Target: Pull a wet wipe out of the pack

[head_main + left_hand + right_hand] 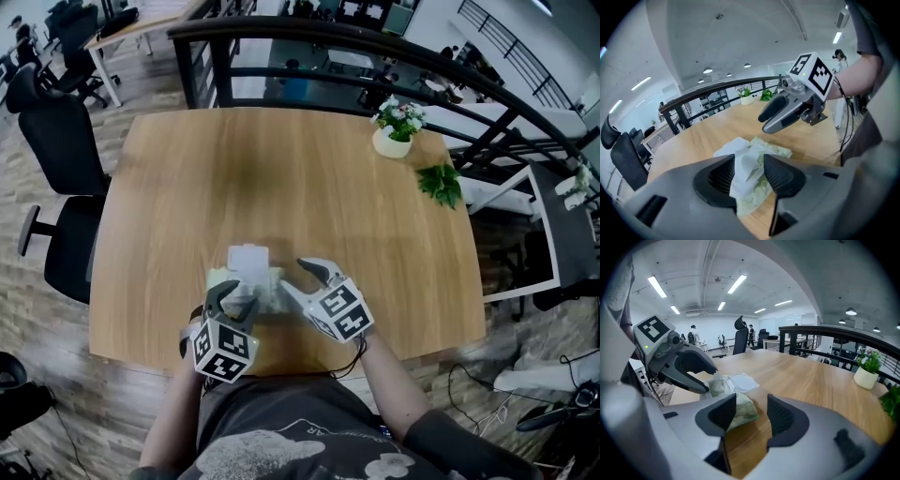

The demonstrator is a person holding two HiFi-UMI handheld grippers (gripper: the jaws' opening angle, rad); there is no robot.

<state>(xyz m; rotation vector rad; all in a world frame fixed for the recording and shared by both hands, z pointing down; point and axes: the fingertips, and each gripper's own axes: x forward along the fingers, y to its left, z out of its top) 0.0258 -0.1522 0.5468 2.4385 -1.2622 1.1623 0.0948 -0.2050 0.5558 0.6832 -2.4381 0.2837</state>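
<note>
A pale green wet wipe pack lies near the front edge of the wooden table, its white lid flipped open toward the far side. My left gripper sits over the pack's near left part. In the left gripper view its jaws stand apart, and a white wipe rises from the pack between them. My right gripper is at the pack's right end, open. In the right gripper view the pack's corner lies beside one pad, with bare wood by the other.
A white pot with flowers and a green sprig sit at the table's far right. Black office chairs stand to the left. A dark railing runs behind the table.
</note>
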